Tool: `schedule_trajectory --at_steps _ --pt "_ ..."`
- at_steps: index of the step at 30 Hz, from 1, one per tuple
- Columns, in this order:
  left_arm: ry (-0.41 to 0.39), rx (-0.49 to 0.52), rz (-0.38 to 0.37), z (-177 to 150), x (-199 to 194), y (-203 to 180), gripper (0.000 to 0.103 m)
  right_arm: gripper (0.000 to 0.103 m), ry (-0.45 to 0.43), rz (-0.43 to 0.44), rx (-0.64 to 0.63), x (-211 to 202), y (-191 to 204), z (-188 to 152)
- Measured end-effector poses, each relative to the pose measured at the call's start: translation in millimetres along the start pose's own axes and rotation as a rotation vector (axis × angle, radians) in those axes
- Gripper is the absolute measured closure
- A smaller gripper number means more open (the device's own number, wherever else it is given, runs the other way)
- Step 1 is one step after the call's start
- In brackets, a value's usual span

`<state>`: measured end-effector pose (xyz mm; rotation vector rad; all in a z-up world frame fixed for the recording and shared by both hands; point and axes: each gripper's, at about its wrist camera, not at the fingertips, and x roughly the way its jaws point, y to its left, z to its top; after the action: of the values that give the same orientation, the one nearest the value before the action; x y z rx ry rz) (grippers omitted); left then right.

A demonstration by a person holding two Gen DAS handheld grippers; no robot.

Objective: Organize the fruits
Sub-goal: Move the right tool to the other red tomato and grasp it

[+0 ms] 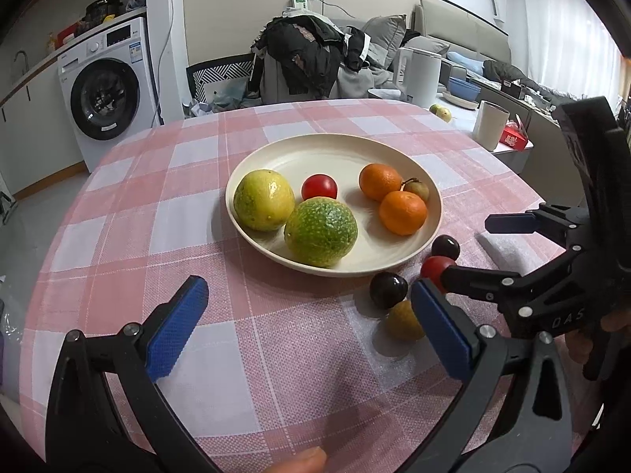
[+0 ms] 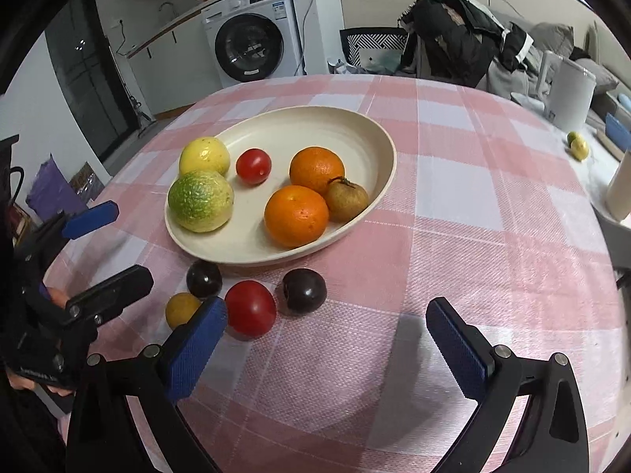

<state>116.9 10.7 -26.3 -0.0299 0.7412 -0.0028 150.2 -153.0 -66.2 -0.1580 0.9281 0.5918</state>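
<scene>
Cream plate [image 2: 378, 134] on the pink check tablecloth [image 2: 453, 205] already holds six fruits, two oranges [image 2: 295, 215] among them. Four are left on the cloth right by its near rim: two dark plums [image 2: 304, 289], a red tomato [image 2: 250, 307] and a small yellow fruit [image 2: 181, 308]. Left gripper [image 1: 309, 329] and right gripper [image 2: 325, 345] both hang over the table with jaws wide apart, holding nothing. Looks over halfway done.

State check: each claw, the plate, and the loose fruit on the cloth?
left claw: open, empty
right claw: open, empty
plate: upright on the cloth, six fruits in it
red tomato: loose on the cloth, outside the plate
two dark plums: loose on the cloth
small yellow fruit: loose on the cloth
washing machine door: shut
</scene>
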Motion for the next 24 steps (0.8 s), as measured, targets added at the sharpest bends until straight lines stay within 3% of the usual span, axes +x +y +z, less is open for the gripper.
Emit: schedule_trajectory --at_steps 9,19,24 --pt "0.009 -0.023 0.002 0 4 4 0.000 0.000 -0.007 -0.017 0.021 5 11 0" --pt "0.027 -0.023 -0.002 0 6 3 0.000 0.000 0.041 -0.159 -0.019 17 20 -1" --pt "0.031 -0.014 -0.008 -1 5 1 0.000 0.000 0.072 -0.118 -0.065 12 7 -5"
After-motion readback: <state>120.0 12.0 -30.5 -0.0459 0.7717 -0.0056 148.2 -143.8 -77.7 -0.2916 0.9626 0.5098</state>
